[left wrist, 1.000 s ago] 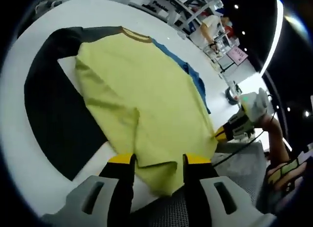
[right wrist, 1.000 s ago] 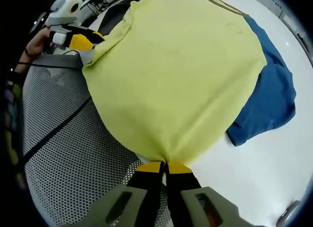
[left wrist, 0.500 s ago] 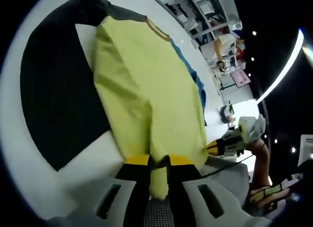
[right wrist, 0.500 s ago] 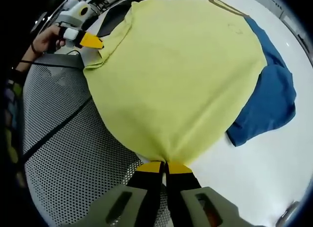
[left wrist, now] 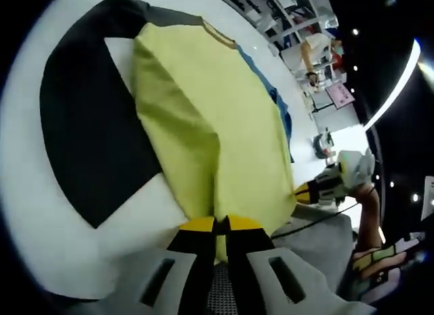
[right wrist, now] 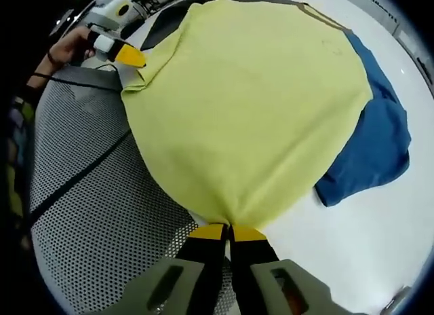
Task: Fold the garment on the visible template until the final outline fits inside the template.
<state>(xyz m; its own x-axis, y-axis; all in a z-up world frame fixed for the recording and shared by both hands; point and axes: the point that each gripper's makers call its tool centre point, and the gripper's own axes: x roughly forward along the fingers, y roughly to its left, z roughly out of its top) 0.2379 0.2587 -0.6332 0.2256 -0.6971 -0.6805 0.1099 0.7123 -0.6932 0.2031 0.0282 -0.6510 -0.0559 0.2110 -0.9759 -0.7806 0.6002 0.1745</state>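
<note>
A yellow garment (left wrist: pixel 203 104) with a blue sleeve (right wrist: pixel 380 145) lies spread on the white table (left wrist: pixel 41 213). A flat black shape (left wrist: pixel 88 138), the template as far as I can tell, lies partly under it on the left. My left gripper (left wrist: pixel 220 223) is shut on the near hem, which bunches into a ridge running away from the jaws. In the right gripper view the left gripper (right wrist: pixel 129 56) pinches the hem corner at upper left. My right gripper (right wrist: pixel 229 228) is shut on the other hem corner, and comes into the left gripper view (left wrist: pixel 308 191) from the right, held by a hand.
A grey perforated surface (right wrist: pixel 88 213) with a black cable across it lies below the table's near edge. Shelves and a person (left wrist: pixel 313 47) stand far behind the table. Bare white tabletop (right wrist: pixel 366 240) stretches to the right of the blue sleeve.
My left gripper, open around the hem a second ago, has shut on it and gathered the cloth into a fold. The right gripper has kept its hold on its corner.
</note>
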